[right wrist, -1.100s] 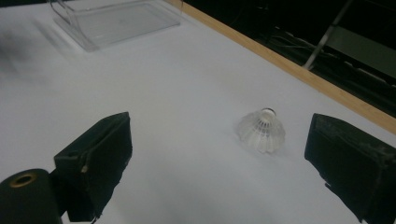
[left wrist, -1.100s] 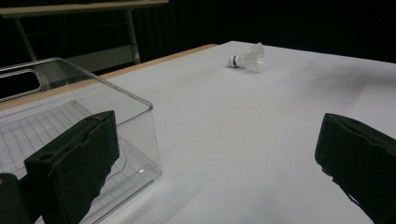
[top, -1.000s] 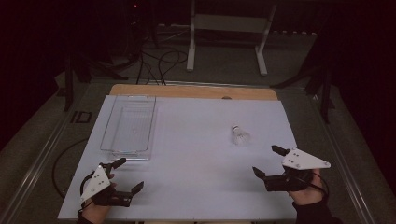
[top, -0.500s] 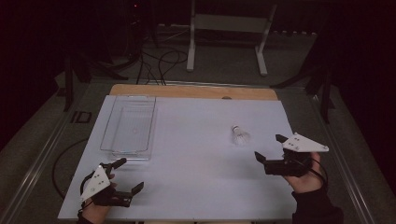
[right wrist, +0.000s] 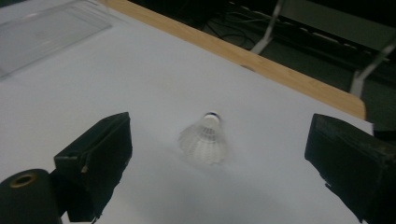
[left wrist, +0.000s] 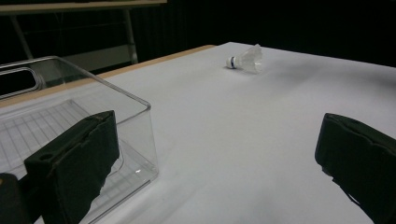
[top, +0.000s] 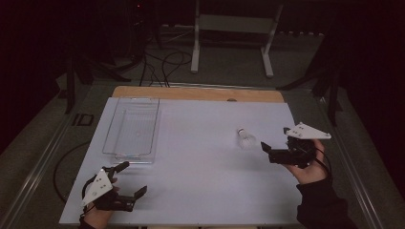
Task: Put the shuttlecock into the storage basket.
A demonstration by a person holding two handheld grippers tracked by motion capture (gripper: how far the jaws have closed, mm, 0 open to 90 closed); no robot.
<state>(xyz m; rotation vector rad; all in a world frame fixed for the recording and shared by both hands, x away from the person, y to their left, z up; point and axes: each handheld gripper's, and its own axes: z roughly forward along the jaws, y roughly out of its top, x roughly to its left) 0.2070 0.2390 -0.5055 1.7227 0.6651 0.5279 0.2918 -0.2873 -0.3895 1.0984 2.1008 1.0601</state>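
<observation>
— So, nearest first: what is the left gripper (top: pixel 128 179) doing?

— Its two black jaws are spread wide with nothing between them. Just beyond its left finger (left wrist: pixel 70 163) stands the near corner of a clear rectangular plastic bin (top: pixel 131 130), seemingly close to the pad, though I cannot tell whether they touch.

— And the right gripper (top: pixel 275 141)?

— Also spread wide, holding nothing. In the right gripper view, a small white feathered shuttlecock (right wrist: pixel 204 139) lies on its side on the white tabletop (top: pixel 200 157), ahead of the two fingers and roughly centred in the gap between them, apart from both pads. Its cork end points away from the jaws.

— How far is it from the left one?

— Well apart, far ahead and off to the right of its fingers, beyond the bin. Farthest off, a bare wooden strip (top: pixel 191 93) runs along the table's back edge.
</observation>
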